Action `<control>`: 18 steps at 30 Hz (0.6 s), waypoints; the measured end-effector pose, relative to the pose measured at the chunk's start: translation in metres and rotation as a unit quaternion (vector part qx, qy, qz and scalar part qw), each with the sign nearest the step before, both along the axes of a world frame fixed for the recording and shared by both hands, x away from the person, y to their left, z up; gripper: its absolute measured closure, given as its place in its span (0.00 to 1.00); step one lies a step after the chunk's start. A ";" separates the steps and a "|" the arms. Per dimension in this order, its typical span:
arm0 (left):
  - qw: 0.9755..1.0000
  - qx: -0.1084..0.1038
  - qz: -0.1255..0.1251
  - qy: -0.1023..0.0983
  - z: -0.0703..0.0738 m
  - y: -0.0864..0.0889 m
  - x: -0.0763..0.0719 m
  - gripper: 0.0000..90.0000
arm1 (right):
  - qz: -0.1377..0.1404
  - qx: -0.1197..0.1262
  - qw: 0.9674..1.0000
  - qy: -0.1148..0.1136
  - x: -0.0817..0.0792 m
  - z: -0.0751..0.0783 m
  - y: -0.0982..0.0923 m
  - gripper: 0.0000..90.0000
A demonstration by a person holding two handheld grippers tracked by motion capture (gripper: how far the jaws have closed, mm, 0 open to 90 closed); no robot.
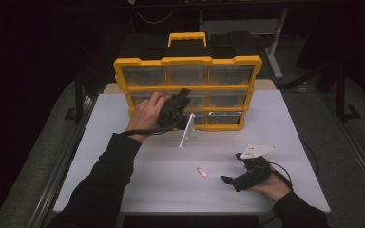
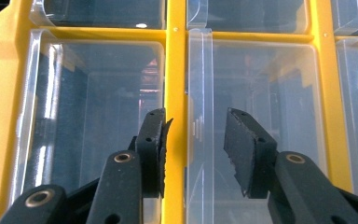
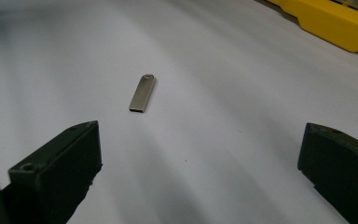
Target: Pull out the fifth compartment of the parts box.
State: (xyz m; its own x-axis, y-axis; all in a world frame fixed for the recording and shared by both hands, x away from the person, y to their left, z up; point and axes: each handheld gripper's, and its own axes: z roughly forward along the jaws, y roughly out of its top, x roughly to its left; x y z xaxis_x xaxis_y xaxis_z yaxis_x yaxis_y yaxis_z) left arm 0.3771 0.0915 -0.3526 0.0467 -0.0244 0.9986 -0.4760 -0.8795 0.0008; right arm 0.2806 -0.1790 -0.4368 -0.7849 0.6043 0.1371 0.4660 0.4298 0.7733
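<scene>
A yellow organiser (image 1: 187, 61) with clear drawers stands upright at the back of the white table (image 1: 123, 166). My left gripper (image 1: 184, 95) is up against its middle row. In the left gripper view the jaws of the left gripper (image 2: 196, 119) stand on either side of a clear drawer's pull tab (image 2: 200, 70), with a small gap on each side. A small metal USB stick (image 1: 201, 172) lies flat on the table. My right gripper (image 1: 232, 181) rests low at the front right, pointing at the stick (image 3: 142, 92). Its jaws are wide apart with nothing between them.
The organiser's yellow base (image 3: 331, 23) lies ahead and to the right of the stick in the right gripper view. The organiser's carry handle (image 1: 187, 38) sticks up behind it. Bare white table surrounds the stick; dark floor and frames flank the table.
</scene>
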 end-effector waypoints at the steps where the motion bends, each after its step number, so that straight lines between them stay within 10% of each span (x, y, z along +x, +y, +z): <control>1: 1.000 0.000 0.001 0.001 0.000 0.000 0.000 0.68 | 0.000 0.000 1.000 0.000 0.000 0.000 0.000 0.00; 18: 1.000 -0.002 0.015 0.014 0.001 -0.003 0.000 0.83 | 0.003 0.000 1.000 -0.002 0.000 0.000 0.001 0.00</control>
State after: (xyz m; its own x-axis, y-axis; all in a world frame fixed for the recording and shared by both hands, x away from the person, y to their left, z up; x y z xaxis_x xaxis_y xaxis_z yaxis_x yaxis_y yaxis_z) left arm 0.3768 0.0885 -0.3512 0.0759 -0.0182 0.9970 -0.4497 -0.8930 0.0179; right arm 0.2802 -0.1785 -0.4366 -0.7895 0.5990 0.1336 0.4599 0.4332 0.7751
